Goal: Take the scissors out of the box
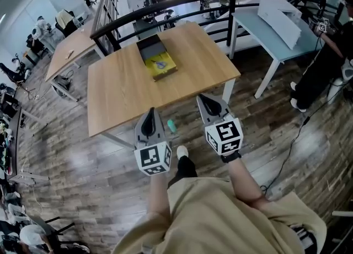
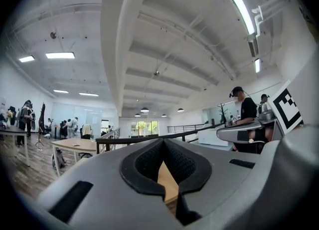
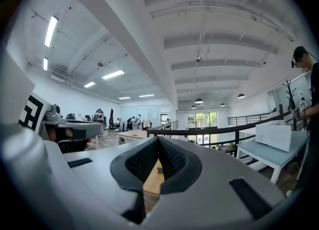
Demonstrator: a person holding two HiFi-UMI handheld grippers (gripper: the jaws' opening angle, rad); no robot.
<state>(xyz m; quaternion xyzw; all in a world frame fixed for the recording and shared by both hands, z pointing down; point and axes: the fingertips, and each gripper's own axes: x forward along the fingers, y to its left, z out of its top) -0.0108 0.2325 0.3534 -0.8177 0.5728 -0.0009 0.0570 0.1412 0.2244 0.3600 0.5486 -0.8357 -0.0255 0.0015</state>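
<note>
On the wooden table (image 1: pixel 121 93) lies an open box (image 1: pixel 157 60) with a dark lid folded back and a yellow inside. The scissors (image 1: pixel 160 64) show as a small bluish shape on the yellow. Both grippers are held level just short of the table's near edge, well apart from the box. My left gripper (image 1: pixel 150 111) has its jaws together with nothing in them, and in the left gripper view (image 2: pixel 162 144) the pads meet at the tip. My right gripper (image 1: pixel 201 98) is likewise shut and empty, and the right gripper view (image 3: pixel 158 141) shows its tips closed.
A black railing (image 1: pixel 165 5) runs behind the table. To the right stands a pale blue table (image 1: pixel 276 32) with a white box, and a person (image 1: pixel 325 60) beside it. Another wooden table (image 1: pixel 69 54) is at the left. A small teal object (image 1: pixel 171 125) lies on the floor under the table's edge.
</note>
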